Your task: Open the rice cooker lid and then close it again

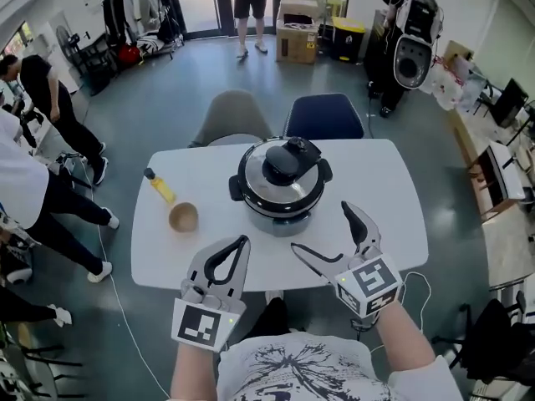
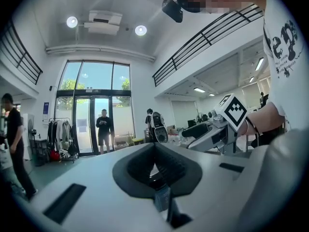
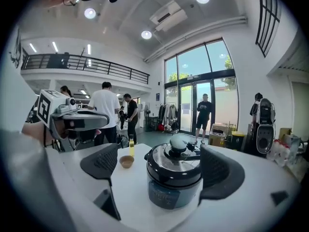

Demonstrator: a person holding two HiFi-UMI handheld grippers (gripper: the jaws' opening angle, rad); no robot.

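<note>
Round black-and-steel rice cooker (image 1: 280,214) is sitting with lid (image 1: 269,184) shut, opening seemingly unstarted; before it, right tongs (image 1: 319,225) are gaping empty, left tongs (image 1: 242,242) resting closed, empty.

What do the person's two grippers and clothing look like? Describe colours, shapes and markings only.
Both the left gripper and the right gripper have light grey bodies with curved jaws lined in black ribbed pads. Each carries a cube with black-and-white square markers. A thin white cable trails by the right one. The person wears a white T-shirt with a black print.
</note>
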